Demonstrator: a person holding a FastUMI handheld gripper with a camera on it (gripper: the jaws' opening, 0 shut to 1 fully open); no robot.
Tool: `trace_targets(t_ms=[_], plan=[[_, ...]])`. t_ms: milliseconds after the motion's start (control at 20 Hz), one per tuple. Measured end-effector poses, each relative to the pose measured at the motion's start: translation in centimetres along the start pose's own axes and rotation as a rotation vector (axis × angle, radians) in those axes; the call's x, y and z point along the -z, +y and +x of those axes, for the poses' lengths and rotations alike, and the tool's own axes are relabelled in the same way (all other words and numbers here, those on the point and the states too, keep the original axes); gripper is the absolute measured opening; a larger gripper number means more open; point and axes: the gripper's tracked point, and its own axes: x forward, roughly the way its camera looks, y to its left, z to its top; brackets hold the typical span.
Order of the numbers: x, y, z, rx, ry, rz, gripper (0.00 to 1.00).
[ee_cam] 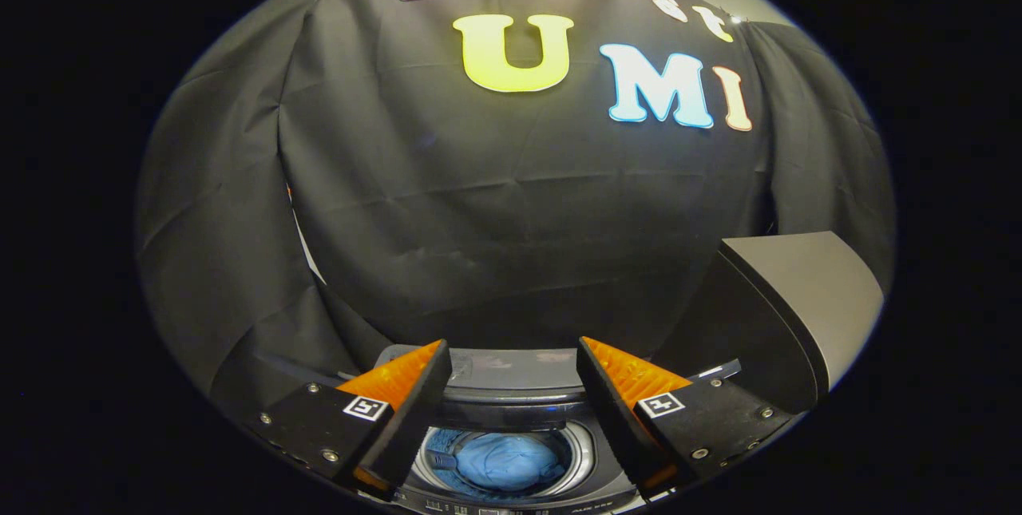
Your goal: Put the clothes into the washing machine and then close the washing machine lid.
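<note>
The tongs point(513, 363) stand wide open, holding nothing, their two fingers spread apart above a top-loading washing machine point(511, 407). The left finger point(399, 411) hangs over the left side of the machine's opening. Between the fingers and below them sits the round drum point(583, 451), and in it lies a bundle of blue clothes point(503, 461), bunched together at the bottom and clear of both fingers. Just ahead of the fingertips runs the grey back panel point(511, 367) of the machine. The right finger point(631, 411) hangs over the right side of the opening. Beyond it, further right, the machine's lid point(806, 299) stands raised and tilted, its pale grey face turned upward.
</note>
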Motion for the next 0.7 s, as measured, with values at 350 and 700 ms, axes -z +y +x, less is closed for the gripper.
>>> trace_targets(t_ms=[350, 700], plan=[[0.33, 0.18, 0.08, -0.01, 0.013, 0.02, 0.97], [0.42, 0.16, 0.04, -0.009, 0.06, 0.024, 0.96]])
